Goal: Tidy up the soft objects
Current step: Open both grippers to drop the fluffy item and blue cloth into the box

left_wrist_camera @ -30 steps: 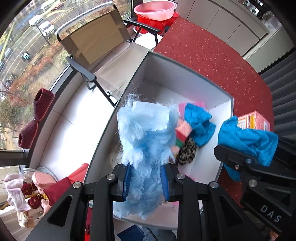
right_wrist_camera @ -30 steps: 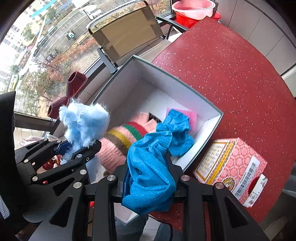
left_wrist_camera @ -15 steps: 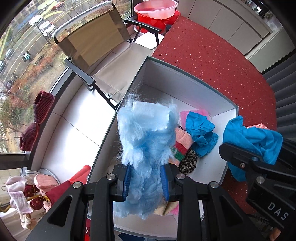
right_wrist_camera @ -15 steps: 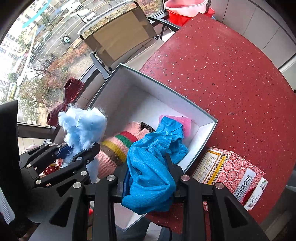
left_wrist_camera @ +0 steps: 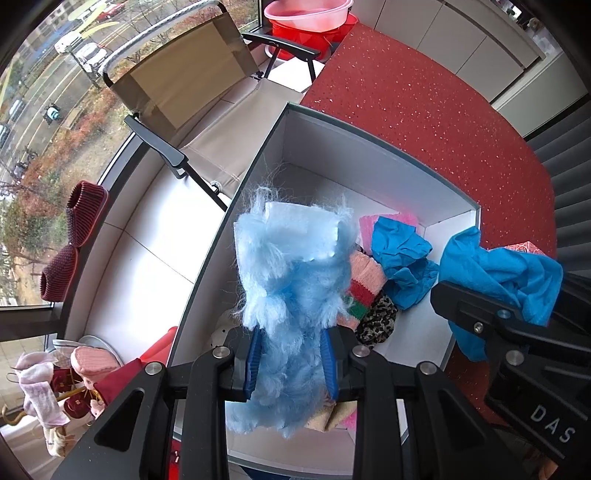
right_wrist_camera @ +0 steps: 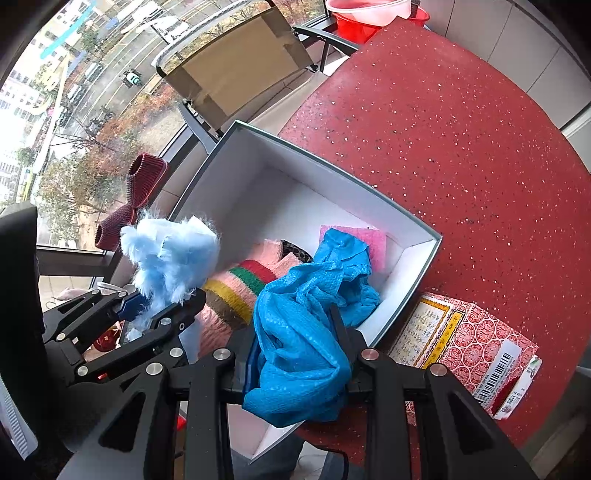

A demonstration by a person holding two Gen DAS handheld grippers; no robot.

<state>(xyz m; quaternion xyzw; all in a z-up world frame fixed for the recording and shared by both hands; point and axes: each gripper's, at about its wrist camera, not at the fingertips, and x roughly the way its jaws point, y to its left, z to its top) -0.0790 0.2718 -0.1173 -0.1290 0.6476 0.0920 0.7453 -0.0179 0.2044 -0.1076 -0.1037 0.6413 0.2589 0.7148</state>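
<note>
My left gripper is shut on a fluffy light-blue cloth and holds it above the near left part of an open white box. My right gripper is shut on a crumpled bright-blue cloth and holds it above the box's near right corner. In the box lie a striped pink sock, another blue cloth, a pink sponge and a leopard-print piece. Each gripper shows in the other's view: the right one with its cloth, the left one with its cloth.
The box stands on a red speckled table. A red patterned carton lies right of the box. A folding chair and pink and red basins are beyond. Dark red slippers sit on the window sill.
Both grippers have risen and pulled back a little with their cloths, so the box looks smaller and farther. Both grips are unchanged.
</note>
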